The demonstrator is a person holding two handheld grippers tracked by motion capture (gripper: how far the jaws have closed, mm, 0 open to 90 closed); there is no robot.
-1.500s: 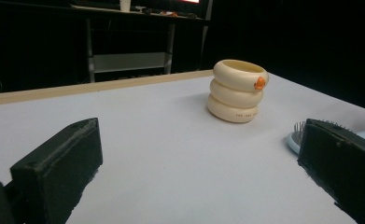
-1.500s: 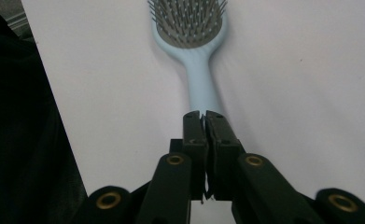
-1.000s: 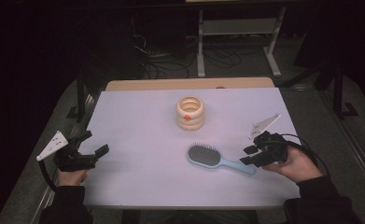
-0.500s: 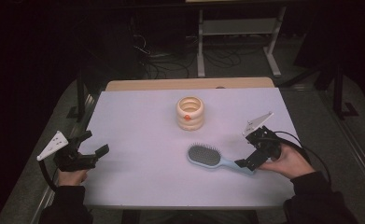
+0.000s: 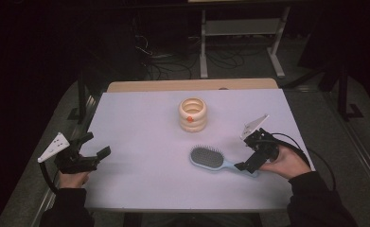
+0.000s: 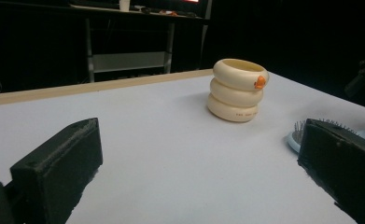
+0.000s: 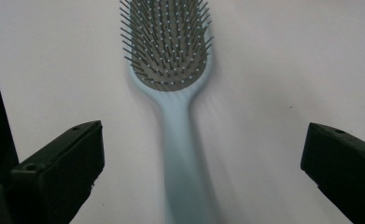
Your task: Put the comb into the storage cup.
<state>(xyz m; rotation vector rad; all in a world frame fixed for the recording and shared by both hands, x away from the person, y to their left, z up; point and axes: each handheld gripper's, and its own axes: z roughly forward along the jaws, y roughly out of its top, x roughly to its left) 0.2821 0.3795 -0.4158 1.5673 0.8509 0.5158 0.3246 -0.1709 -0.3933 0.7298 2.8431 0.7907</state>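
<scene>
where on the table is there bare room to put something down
The white tabletop is bare across its left half, between the left tongs and the cream stacked-ring plastic holder, and along the front edge. The right front is crowded: the light-blue plastic hairbrush lies there, its handle between the open right tongs.

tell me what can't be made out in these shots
- hairbrush: handle end cut off by the bottom edge in the right gripper view; in the high view the right gripper covers it.
- cream ring holder: small print on its lowest ring, too small to read, left gripper view.
</scene>
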